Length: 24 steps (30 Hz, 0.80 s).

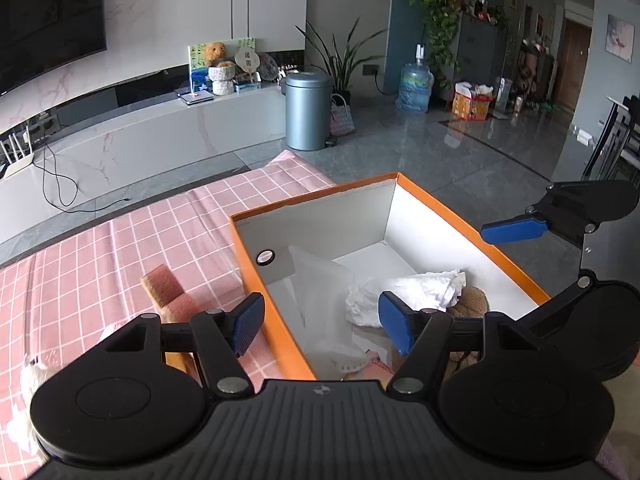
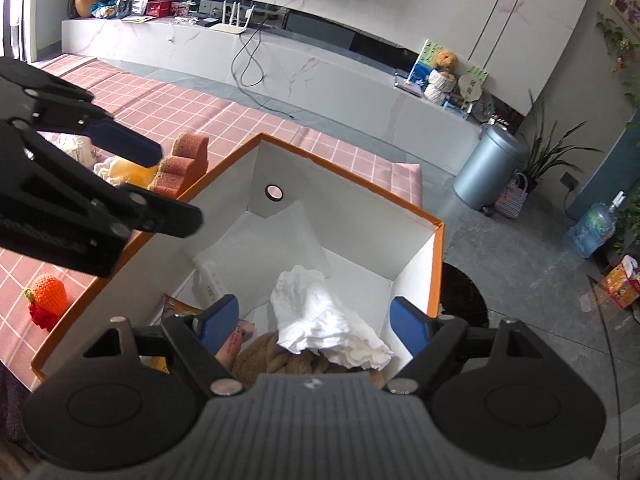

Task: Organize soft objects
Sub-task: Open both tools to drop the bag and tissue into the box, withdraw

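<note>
The white cloth (image 2: pixel 320 316) lay released inside the orange box (image 2: pixel 438 264) at lower centre. Both the right gripper (image 2: pixel 316 324) and left gripper (image 1: pixel 322 326) were held apart, empty. The brown sponge (image 2: pixel 182 164), upper left beside the box, would best be approached from above.

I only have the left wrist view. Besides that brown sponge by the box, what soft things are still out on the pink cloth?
Observer: The right wrist view shows an orange crocheted fruit on the checked cloth, outside the box's left wall.
Operator: Anything near the sponge?
Observer: Yes, a yellowish soft item lies just left of the sponge, partly behind the left gripper.
Operator: Is the right gripper holding anything?
Observer: No. The right gripper is open above the orange box, with the crumpled white tissue lying loose between its fingers, on a brown plush.
</note>
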Tool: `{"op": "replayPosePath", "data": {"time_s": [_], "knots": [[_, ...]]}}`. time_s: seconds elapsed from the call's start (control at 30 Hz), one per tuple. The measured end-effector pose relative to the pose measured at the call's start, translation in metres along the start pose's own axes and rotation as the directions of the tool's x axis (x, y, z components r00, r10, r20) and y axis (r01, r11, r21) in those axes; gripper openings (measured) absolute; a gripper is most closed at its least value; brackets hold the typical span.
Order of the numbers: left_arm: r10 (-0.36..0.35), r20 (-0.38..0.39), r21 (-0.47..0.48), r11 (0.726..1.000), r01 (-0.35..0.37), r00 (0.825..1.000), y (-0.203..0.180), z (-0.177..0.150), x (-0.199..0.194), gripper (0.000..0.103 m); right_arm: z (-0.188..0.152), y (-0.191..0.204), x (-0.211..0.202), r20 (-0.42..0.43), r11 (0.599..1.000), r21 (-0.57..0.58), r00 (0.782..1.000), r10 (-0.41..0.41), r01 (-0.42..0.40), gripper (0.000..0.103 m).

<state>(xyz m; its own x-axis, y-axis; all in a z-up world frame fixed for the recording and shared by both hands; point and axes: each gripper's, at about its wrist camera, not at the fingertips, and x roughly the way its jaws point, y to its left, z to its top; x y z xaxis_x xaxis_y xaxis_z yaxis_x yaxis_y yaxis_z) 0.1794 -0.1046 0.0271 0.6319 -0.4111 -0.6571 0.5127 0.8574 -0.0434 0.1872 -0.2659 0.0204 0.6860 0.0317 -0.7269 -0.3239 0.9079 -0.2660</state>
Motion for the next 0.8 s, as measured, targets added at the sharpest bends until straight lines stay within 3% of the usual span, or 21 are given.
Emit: {"op": "replayPosePath", "data": {"time_s": [0.3,0.6,0.8], "knots": [[-0.010,0.050,-0.052,0.999,0.013,0.999,0.007,-0.018,-0.028,0.077,-0.011,0.020,-0.032,0.076,0.997,0.064,0.996,-0.039,0.034,0.083],[0.006,0.119,-0.103,0.995,0.006,0.993,0.024,-0.043,-0.063,0.076,-0.017,0.068,-0.061,0.217,0.996,0.091,0.976,-0.004,-0.016,0.082],[0.056,0.129,-0.157,0.987,-0.035,0.990,0.046,-0.068,-0.081,0.075,-0.016,0.098,-0.065,0.256,0.993,0.097,0.966,0.038,-0.065,0.073]]}}
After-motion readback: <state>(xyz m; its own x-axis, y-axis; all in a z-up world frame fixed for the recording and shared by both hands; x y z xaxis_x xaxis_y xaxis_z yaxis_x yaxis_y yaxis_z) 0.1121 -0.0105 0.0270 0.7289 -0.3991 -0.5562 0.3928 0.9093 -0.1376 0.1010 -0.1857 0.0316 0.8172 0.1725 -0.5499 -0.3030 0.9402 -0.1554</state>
